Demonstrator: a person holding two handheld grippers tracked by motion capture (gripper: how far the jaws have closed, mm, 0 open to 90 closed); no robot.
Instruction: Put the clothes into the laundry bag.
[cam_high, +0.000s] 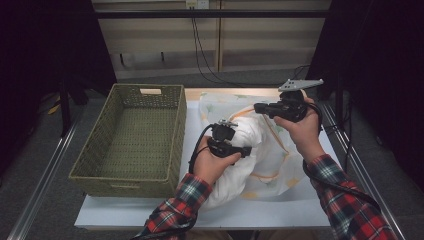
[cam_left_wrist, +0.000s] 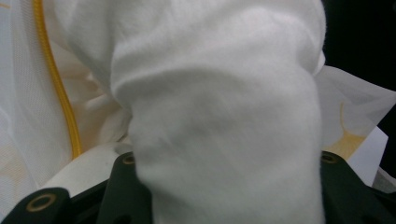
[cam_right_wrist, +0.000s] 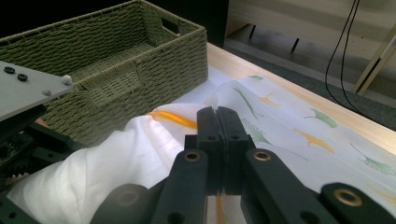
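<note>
A person in a red plaid shirt stands at the worktop (cam_high: 280, 212) and holds one gripper in each hand. The left gripper (cam_high: 246, 150) is low over a bundle of white cloth (cam_high: 239, 170), and in the left gripper view this white cloth (cam_left_wrist: 219, 121) sits between the two black jaws, which stand wide apart around it and press it on both sides. The right gripper (cam_high: 259, 107) is lifted higher, further from the person, above a thin white bag with a yellow cord (cam_high: 270, 131) and a pattern of green and yellow leaves. In the right gripper view its jaws are pressed together, and a yellow cord (cam_right_wrist: 173, 118) runs behind them; if they pinch the thin fabric, I cannot tell. The white bundle lies partly inside this patterned bag (cam_right_wrist: 299, 126), near the middle of the worktop. To the left of the cloth stands a green woven basket (cam_high: 131, 137), just beside the bag.
</note>
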